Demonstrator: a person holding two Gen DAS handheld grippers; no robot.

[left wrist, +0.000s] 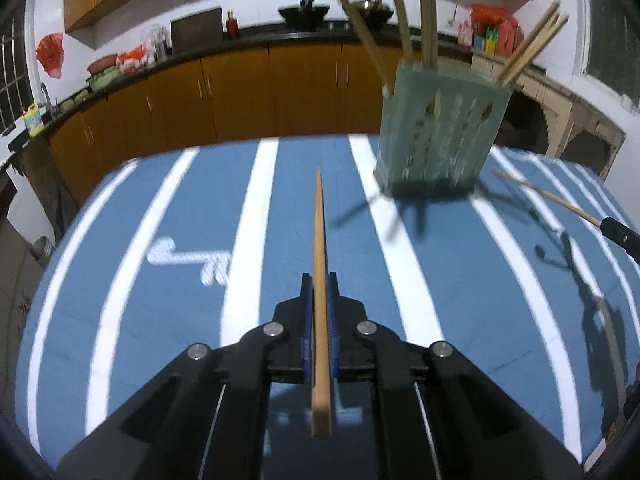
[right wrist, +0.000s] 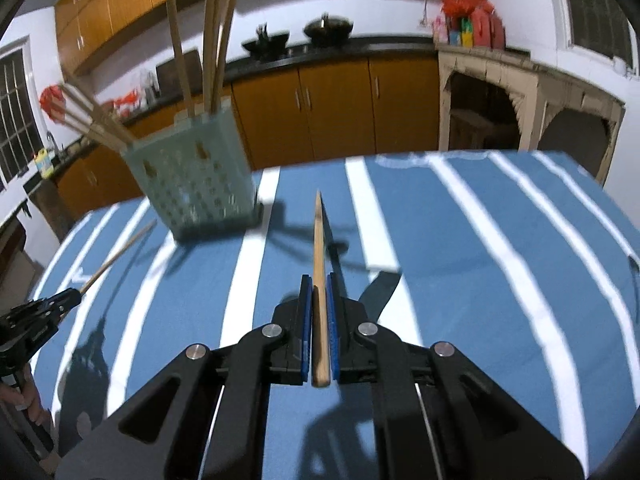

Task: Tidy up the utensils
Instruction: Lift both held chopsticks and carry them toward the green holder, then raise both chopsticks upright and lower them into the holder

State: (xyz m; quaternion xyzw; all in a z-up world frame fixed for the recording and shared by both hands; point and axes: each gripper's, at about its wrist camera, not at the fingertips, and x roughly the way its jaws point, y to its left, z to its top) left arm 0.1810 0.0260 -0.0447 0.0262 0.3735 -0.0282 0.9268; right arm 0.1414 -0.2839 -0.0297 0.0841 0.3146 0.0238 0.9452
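From the left wrist, the left gripper (left wrist: 319,280) has its fingers (left wrist: 306,320) closed narrowly on a wooden chopstick (left wrist: 319,248), which runs straight forward between the blue pads, tip ahead and butt end sticking out behind the grip. It hangs above the blue and white striped cloth (left wrist: 160,280) that covers the surface. The pale green holder (left wrist: 440,128) stands ahead and to the right, already carrying several chopsticks that lean out at different angles. At the right edge the right gripper (left wrist: 620,234) shows with its own chopstick pointing toward the holder.

To do this step well, I judge the chopstick should be tipped down, tip first, over an open part of the holder's mouth, clear of the leaning sticks, and let go only once the tip is well inside. The holder looks light, so a sideways knock could tip it.

From the right wrist, the right gripper (right wrist: 319,280) likewise clamps a second chopstick (right wrist: 319,264), pointing forward over the cloth. The holder (right wrist: 192,184) stands ahead and to the left. The left gripper (right wrist: 44,312) shows at the lower left edge with its stick aimed at the holder. Both arrive together, so going one at a time would avoid a clash.

A white printed mark on the cloth (left wrist: 192,260) is too blurred to read. No other writing or brand can be made out.
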